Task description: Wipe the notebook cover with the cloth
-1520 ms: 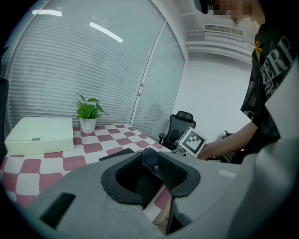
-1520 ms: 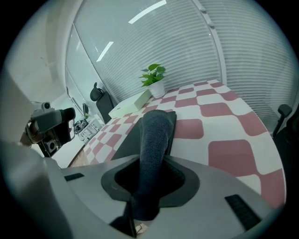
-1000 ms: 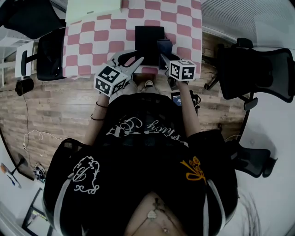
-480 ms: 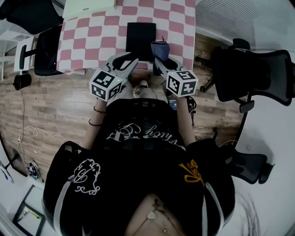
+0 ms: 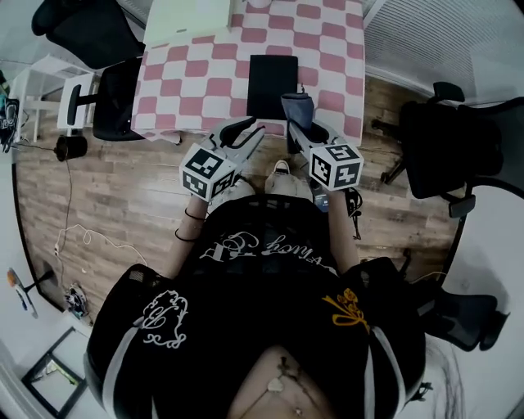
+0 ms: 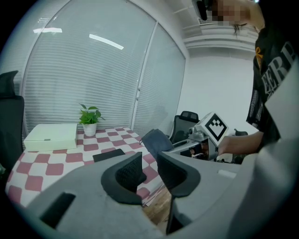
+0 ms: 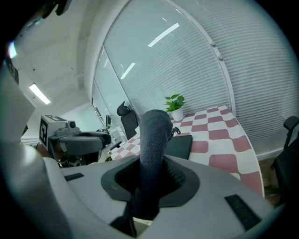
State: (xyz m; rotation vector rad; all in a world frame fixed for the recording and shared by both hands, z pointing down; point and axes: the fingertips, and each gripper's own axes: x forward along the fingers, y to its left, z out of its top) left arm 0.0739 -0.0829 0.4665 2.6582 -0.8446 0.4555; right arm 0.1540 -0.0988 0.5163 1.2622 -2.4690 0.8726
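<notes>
Right claw (image 7: 152,179) grips the cloth (image 7: 154,137), notebook (image 7: 180,145) just ahead of it, not yet touched; next I'd lower onto its cover. Left claw (image 6: 148,170) hangs released, empty.

notebook (image 5: 273,86): flat on table (image 5: 188,78), right of centre, by the near edge
cloth (image 5: 296,109): in right gripper (image 5: 300,131), just right of notebook's near corner
left gripper (image 5: 244,135): near table edge, left of notebook
box (image 5: 187,20): table's far left
plant (image 6: 89,120): right of box
left chair (image 5: 110,98): against table's left side
right chair (image 5: 454,147): right, apart from table
</notes>
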